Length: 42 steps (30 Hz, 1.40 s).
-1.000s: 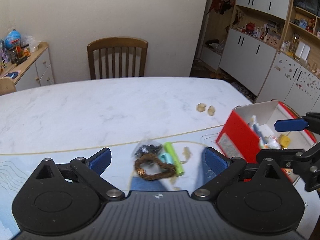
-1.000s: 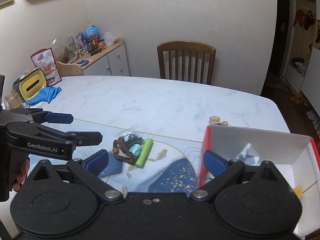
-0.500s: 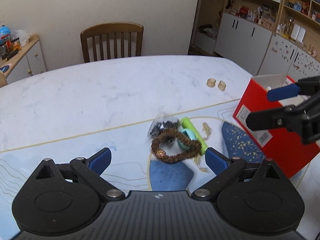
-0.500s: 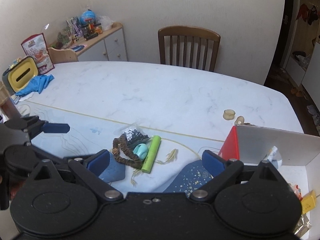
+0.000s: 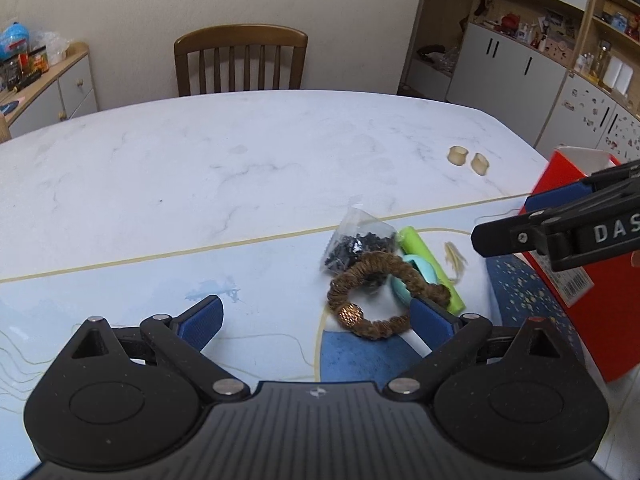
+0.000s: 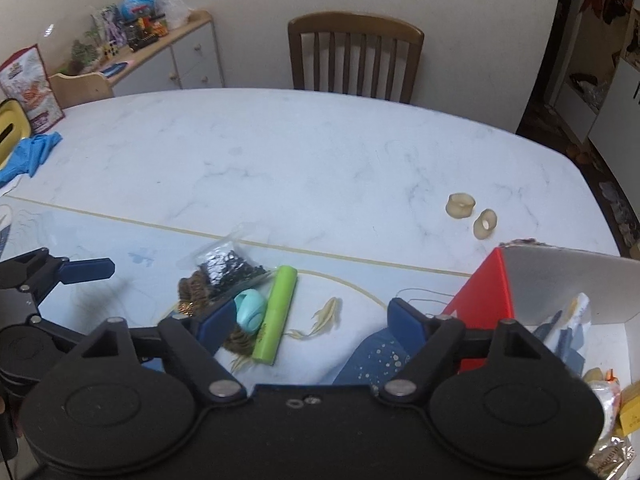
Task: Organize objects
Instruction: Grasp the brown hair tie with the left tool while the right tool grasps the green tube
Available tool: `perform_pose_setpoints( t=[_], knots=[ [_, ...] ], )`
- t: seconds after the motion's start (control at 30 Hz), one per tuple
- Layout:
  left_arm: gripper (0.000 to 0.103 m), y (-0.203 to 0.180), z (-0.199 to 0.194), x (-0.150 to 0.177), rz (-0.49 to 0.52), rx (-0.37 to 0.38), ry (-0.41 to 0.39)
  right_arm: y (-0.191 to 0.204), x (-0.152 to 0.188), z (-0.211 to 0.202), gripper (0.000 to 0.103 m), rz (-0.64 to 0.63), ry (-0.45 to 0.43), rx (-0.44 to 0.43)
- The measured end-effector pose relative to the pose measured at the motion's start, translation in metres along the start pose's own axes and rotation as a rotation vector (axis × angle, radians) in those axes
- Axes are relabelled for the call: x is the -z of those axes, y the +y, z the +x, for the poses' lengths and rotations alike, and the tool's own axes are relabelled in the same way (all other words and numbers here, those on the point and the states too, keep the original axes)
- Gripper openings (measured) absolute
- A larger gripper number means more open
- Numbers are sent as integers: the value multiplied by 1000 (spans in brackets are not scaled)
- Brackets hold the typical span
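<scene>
A: Brown hair tie (image 5: 374, 294) lies on the mat (image 5: 256, 280), over a teal piece (image 6: 250, 312) beside the green tube (image 6: 278, 314).
B: Red box (image 6: 486, 292) right holds packets. Left gripper (image 5: 316, 318) gapes empty; right gripper (image 6: 308, 320) has been narrowing, nothing pinched.

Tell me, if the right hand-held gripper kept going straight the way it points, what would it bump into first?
Probably the green tube lying on the table mat. The right hand-held gripper, its jaws open but just closing with nothing between them, points down at it; the small pale fish-shaped trinket beside the tube is nearly as likely, since depth is unclear.
</scene>
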<state>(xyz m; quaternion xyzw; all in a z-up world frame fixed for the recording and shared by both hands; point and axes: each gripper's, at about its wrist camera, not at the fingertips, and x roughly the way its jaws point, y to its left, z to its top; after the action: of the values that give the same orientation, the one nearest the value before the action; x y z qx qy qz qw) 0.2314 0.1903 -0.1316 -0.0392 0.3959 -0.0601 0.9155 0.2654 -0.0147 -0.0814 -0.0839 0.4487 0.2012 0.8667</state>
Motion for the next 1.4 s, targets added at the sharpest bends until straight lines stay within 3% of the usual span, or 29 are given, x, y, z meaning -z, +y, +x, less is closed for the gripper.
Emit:
perform_pose_setpoints(
  t=[0.2,0.27,0.4,0.73,0.8,0.87,1.0,1.1,1.2,1.4],
  knots=[
    [87,4,13,0,-28,13,14,0,-5,25,74,8,43,18],
    [76,5,16,0,-37,24,20,1,-7,31,73,4,50,23],
    [69,3,17,1,-41,29,14,4,-10,43,65,3,68,14],
    [34,-3,18,-2,-36,35,23,11,-17,62,54,-14,91,16],
    [32,-5,19,-3,-27,36,27,13,-17,63,52,-15,93,12],
    [22,-6,19,-2,-26,47,30,14,-15,66,49,-19,99,12],
    [18,-5,18,-1,-30,59,32,13,-9,72,36,-12,125,14],
    [16,-4,18,-1,-41,70,36,13,-3,71,32,-21,116,23],
    [15,-5,16,2,-49,75,41,14,0,67,16,-21,112,26],
    [15,-8,4,6,-54,83,35,12,8,55,15,6,106,5]
  ],
)
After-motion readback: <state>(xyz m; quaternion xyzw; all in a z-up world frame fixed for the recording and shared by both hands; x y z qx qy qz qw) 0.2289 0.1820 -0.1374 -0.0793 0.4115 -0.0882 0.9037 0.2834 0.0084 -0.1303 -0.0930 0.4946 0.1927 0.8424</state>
